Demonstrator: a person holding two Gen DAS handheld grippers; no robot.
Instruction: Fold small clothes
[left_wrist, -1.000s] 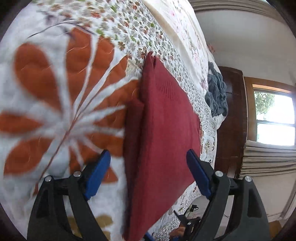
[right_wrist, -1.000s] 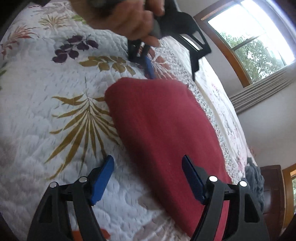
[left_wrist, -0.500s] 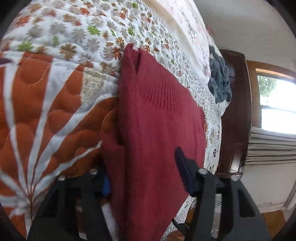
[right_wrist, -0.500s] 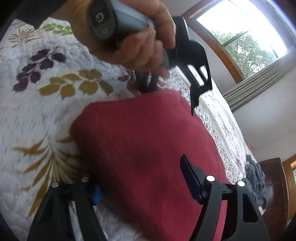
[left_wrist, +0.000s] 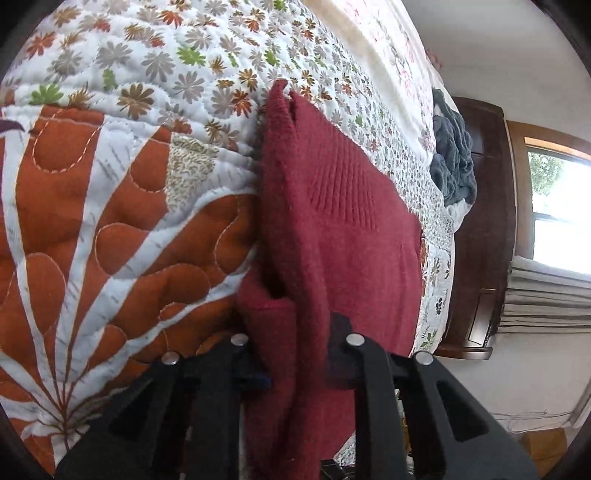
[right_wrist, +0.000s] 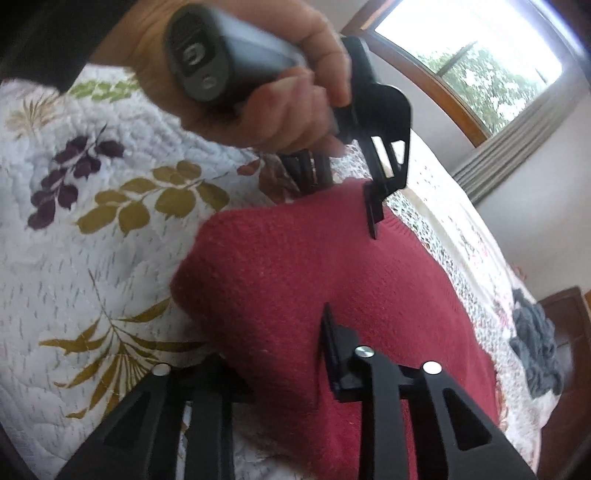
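Lying folded, thick red knit sweater (left_wrist: 332, 236) on quilt (left_wrist: 110, 206).

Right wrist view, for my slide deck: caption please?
Both grippers clamp a folded red sweater on a floral quilt.

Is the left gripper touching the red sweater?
Touching. The left wrist view shows the left gripper closed on the red sweater, fabric bunched between both fingers.

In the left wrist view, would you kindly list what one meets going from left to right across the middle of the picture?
Orange-flower quilt → dark red knit sweater → grey blanket heap → dark wooden headboard → window.
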